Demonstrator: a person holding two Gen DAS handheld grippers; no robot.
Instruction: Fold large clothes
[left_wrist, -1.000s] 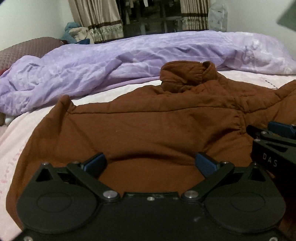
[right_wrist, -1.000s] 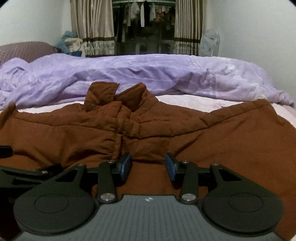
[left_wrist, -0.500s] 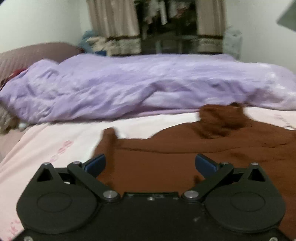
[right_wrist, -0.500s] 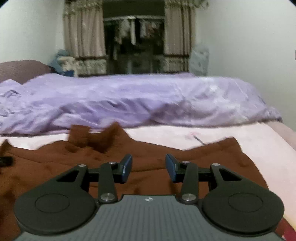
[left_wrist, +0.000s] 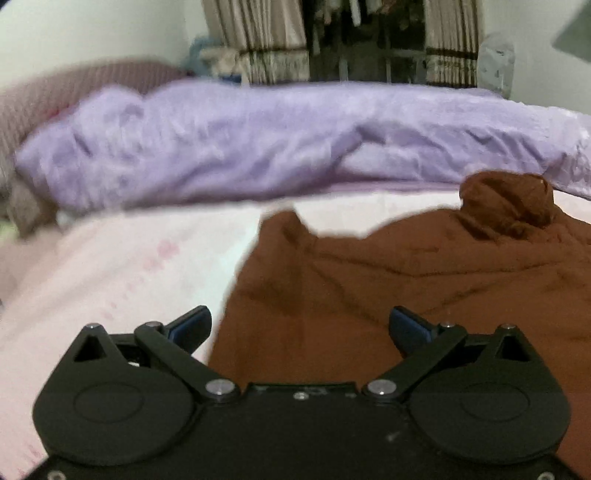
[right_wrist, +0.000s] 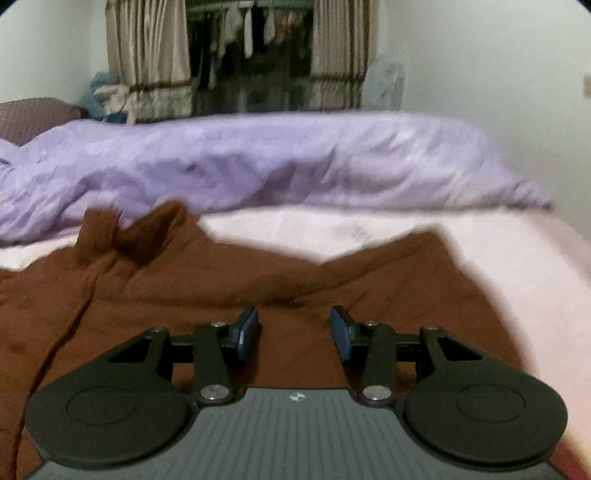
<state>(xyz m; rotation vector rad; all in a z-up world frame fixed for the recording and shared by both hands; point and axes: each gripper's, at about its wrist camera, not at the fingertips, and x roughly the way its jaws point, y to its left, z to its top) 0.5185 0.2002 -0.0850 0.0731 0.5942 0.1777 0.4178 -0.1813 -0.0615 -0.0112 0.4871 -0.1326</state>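
Observation:
A brown padded jacket lies spread on the pale pink bed sheet, its collar toward the far side. My left gripper is open wide and empty above the jacket's left edge. In the right wrist view the jacket fills the foreground with its collar at the left. My right gripper is open and empty above the jacket's right half.
A rumpled purple duvet lies across the far side of the bed, also in the right wrist view. A mauve headboard is at the left. Curtains and hanging clothes are behind. The bed's right edge is near.
Both grippers have pulled back and apart from the jacket's middle, the left toward the left edge, the right toward the right half. More sheet shows. Both stay open.

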